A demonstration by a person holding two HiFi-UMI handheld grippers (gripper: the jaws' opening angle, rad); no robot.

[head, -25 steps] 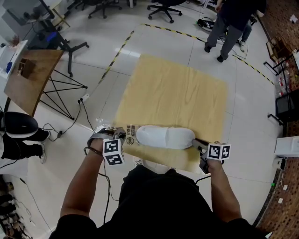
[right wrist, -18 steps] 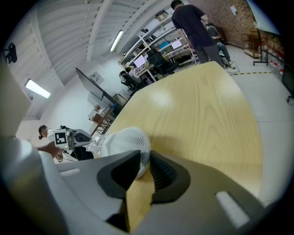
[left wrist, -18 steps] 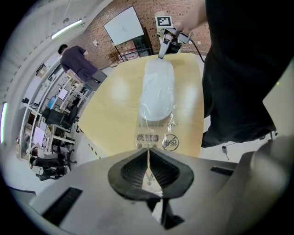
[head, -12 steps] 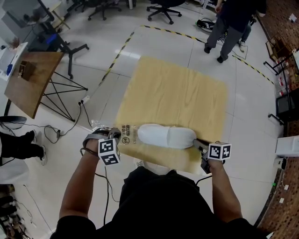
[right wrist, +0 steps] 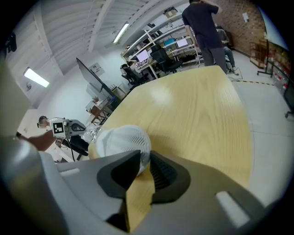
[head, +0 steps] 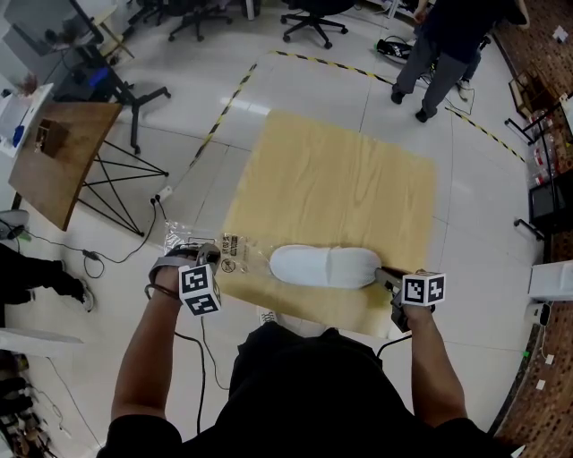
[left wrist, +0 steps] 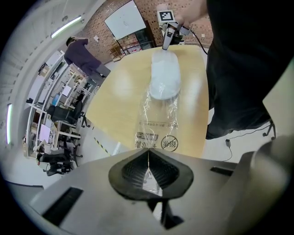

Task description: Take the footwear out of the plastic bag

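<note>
A white slipper (head: 324, 267) lies along the near edge of the pale wooden table (head: 340, 170). My right gripper (head: 383, 275) is shut on its heel end, and the slipper (right wrist: 121, 140) sits between the pads in the right gripper view. The clear printed plastic bag (head: 237, 255) stretches left from the slipper's toe. My left gripper (head: 208, 253) holds the bag's far end, its jaws closing tight on the film (left wrist: 156, 133). In the left gripper view the slipper (left wrist: 164, 78) lies mostly beyond the bag's mouth, with the right gripper (left wrist: 167, 39) behind it.
A small wooden table on black legs (head: 58, 152) stands at the left. Cables (head: 98, 255) run over the tiled floor beside it. Office chairs (head: 313, 13) and a standing person (head: 448, 45) are at the far side. Yellow-black tape (head: 224, 103) marks the floor.
My left gripper has moved left with the bag, sliding it off the slipper. The slipper stays held at its heel and has shifted slightly right.
</note>
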